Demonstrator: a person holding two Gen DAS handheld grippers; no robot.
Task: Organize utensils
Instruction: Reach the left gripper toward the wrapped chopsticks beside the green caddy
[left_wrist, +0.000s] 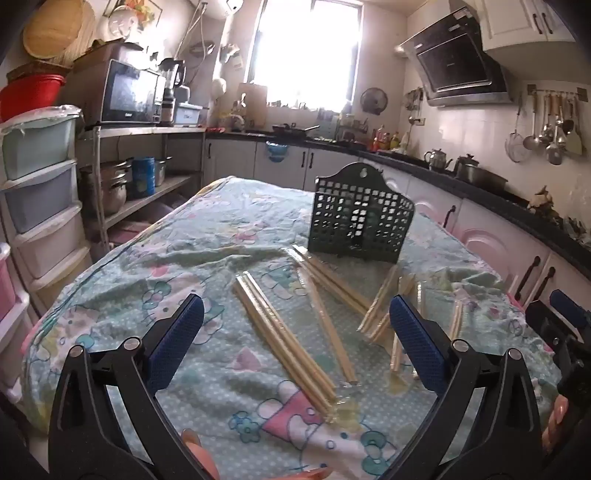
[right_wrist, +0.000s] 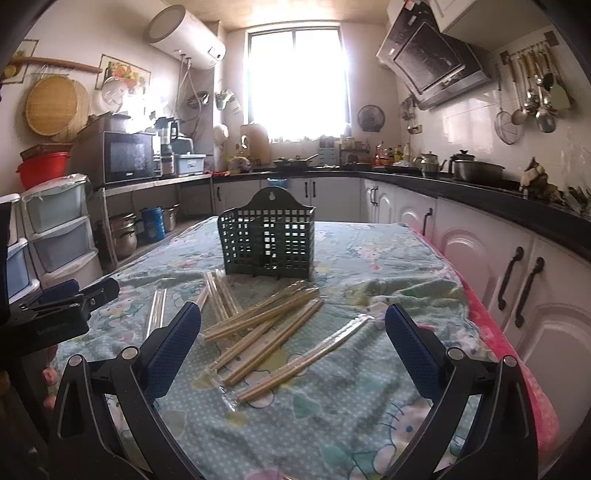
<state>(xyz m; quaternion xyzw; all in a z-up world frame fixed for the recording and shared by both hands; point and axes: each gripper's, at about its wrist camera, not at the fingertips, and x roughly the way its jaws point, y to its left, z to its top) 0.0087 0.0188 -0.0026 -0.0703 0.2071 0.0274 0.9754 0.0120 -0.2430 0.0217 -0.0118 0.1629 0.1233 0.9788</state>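
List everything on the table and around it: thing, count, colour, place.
Holder: one, dark green, standing at the table's far middle.
Chopsticks: several clear-wrapped pairs, pale wood, scattered before the holder.
Cloth: one, pale blue cartoon print, covering the table.
Microwave: one, black, left shelf.
Drawers: one stack, pastel, far left.
Ladles: several, metal, hanging on right wall.
Left gripper: open, blue pads, empty.
Right gripper: open, blue pads, empty.
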